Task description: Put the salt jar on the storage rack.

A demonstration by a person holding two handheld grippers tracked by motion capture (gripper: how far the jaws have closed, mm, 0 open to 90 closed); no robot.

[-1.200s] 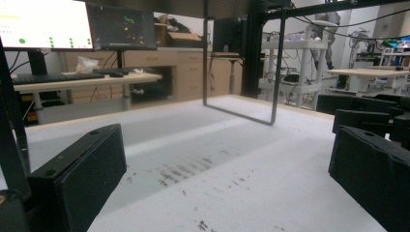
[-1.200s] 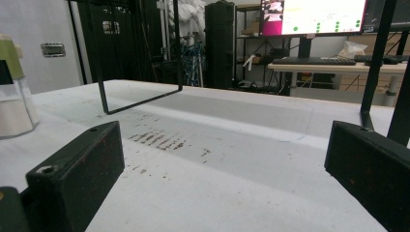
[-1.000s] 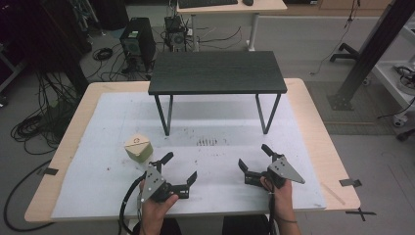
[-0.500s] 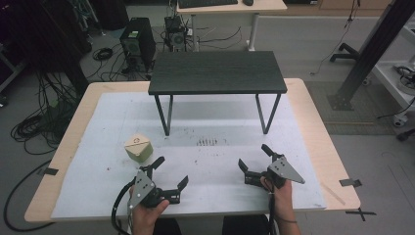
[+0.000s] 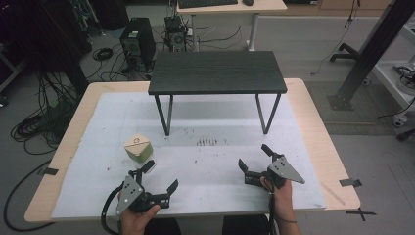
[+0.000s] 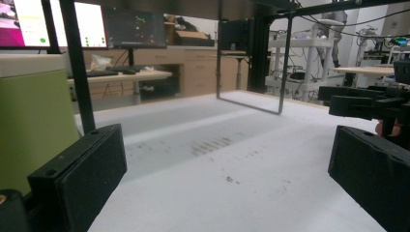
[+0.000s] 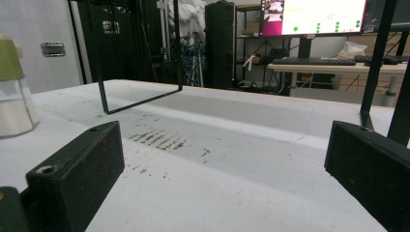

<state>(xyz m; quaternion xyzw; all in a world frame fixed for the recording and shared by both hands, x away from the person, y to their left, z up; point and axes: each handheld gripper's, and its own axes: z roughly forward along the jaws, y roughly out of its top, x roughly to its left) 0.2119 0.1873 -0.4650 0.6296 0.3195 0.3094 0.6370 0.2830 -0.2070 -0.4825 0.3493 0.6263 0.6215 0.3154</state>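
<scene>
One small box (image 5: 138, 148) sits on the desk (image 5: 313, 132), toward its left edge and nearer the front than the back. It is squat with angled faces: a pale tan top bearing a faint circular mark, and light green sides. From the left gripper view its green wall (image 6: 29, 125) looms just beyond the left jaw, with a paler band across the top; whether the jaw touches it cannot be told. From the right gripper view the same box (image 7: 13, 87) appears far off at the left, green above and whitish below.

There are two grippers, one in each hand, both low over the front edge of the desk. The left gripper (image 5: 159, 177) is by the front-left part, just in front of the box, its jaws spread wide with nothing between them. The right gripper (image 5: 254, 157) is toward the front-right, well apart from the box, its jaws likewise spread on bare surface.

A white sheet (image 5: 220, 161) covers most of the desk top, with a patch of dark scuff marks (image 5: 208, 142) near the middle. One small black shelf (image 5: 218, 72) on thin metal legs stands along the back edge.
</scene>
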